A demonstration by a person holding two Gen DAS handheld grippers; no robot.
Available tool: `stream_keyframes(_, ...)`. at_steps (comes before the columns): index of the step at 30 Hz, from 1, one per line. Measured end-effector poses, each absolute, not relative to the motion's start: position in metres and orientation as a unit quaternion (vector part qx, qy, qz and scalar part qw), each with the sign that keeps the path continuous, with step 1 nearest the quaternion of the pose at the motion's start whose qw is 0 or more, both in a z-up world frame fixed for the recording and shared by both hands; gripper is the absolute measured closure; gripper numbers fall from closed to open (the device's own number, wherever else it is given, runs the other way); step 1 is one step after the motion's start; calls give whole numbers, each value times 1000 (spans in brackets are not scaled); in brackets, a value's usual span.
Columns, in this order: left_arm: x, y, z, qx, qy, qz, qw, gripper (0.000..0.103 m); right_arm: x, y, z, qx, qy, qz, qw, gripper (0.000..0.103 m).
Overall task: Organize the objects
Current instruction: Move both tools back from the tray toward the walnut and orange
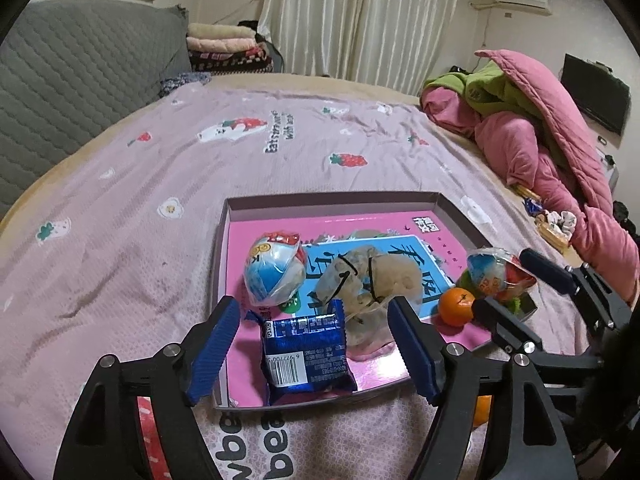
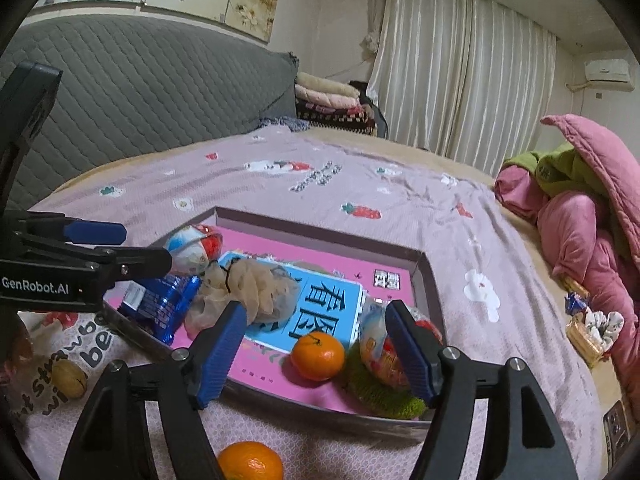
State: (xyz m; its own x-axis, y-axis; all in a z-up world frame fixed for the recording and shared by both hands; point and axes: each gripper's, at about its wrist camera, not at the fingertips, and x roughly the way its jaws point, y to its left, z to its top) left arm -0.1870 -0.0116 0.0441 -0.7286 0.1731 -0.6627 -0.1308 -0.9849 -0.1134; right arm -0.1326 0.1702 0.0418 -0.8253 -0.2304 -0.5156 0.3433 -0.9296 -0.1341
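A shallow pink tray lies on the bed. It holds a blue snack packet, a beige mesh bag, a round wrapped packet, an orange, and a second wrapped packet on a green scrubber. My left gripper is open, its pads either side of the blue packet without touching it. My right gripper is open over the tray's near right corner, by the orange and second packet.
A second orange and a walnut lie on the pink bedsheet in front of the tray. Pink and green quilts are heaped at the right, with small items at the bed edge. A grey padded headboard stands at the left.
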Motion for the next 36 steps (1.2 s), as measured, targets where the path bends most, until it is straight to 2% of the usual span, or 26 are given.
stream_keyframes(10,-166,-14,60,-318,-25,945,70,25,-112,170,59,191,124,-962,153,27)
stream_keyframes(22,-126,-21,66,-286,-16,957,54,25,-92,175,65,172,114,-964,170,27)
stream_keyframes(26,-114,-22,67,-275,-6,961,41,25,-82,176,70,150,108,-967,174,20)
stream_keyframes(36,-92,-28,59,-278,-14,960,33,25,-69,189,70,154,67,-969,182,16)
